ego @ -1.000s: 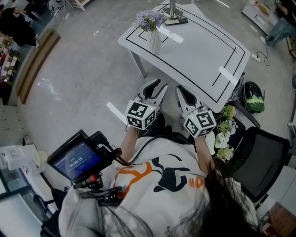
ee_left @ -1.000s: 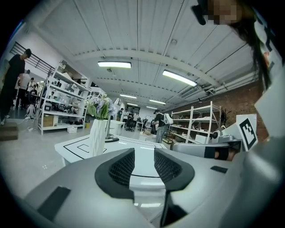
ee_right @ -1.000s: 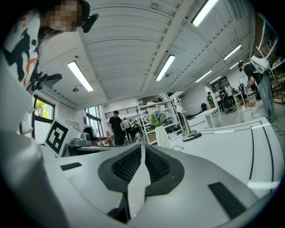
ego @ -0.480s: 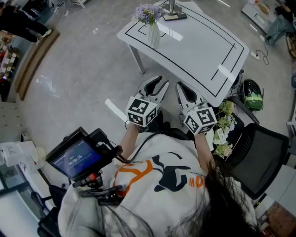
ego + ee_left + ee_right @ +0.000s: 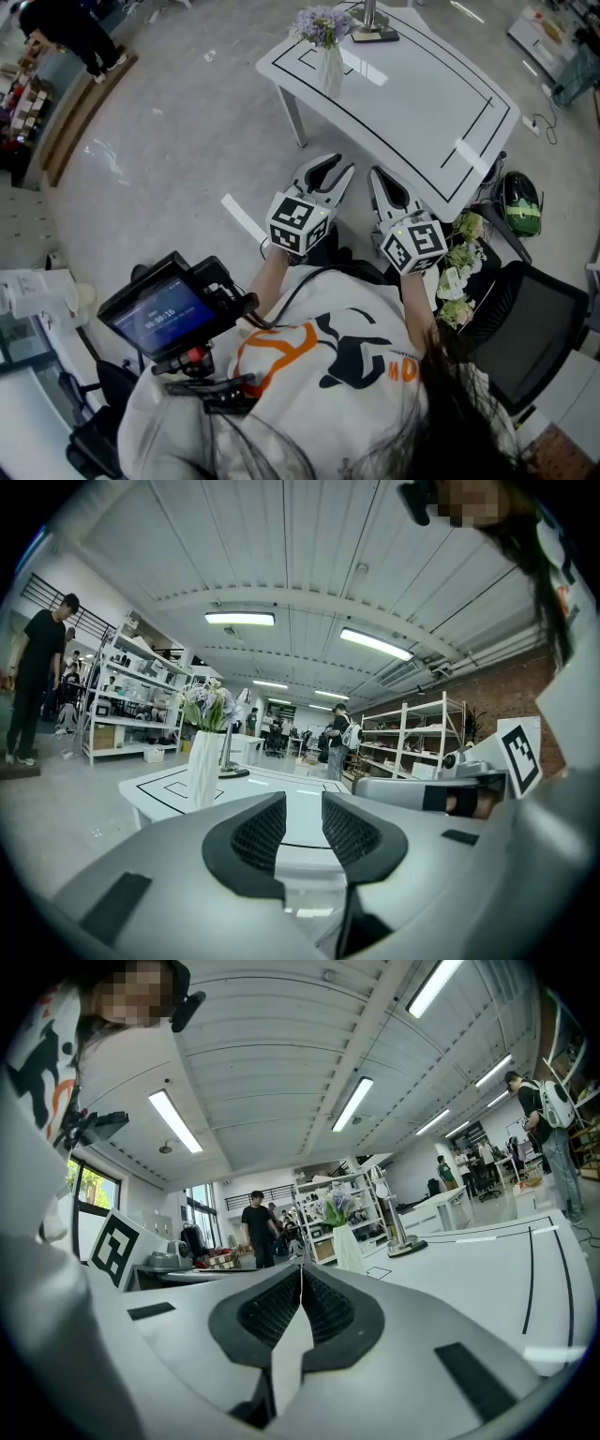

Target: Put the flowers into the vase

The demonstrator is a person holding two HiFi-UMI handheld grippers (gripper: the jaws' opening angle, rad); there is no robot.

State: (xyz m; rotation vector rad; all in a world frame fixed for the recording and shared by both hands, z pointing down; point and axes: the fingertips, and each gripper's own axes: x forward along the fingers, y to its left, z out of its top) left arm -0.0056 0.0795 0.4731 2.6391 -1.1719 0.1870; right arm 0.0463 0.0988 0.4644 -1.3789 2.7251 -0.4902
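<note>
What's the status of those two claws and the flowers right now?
Left gripper open, empty. Right gripper shut, empty. Vase on the table at its far corner, purple flowers in it. Pale flowers lie by the chair, untouched. No obstacle seen.

A tall white vase (image 5: 330,70) stood upright near the far left corner of the worktop (image 5: 422,103), inside its black border line. A bunch of pale purple flowers (image 5: 322,23) with green leaves sat in its mouth. More flowers (image 5: 457,267), cream and green, lay in a loose heap off the worktop, beside its near right corner, against a black chair (image 5: 534,319).
</note>
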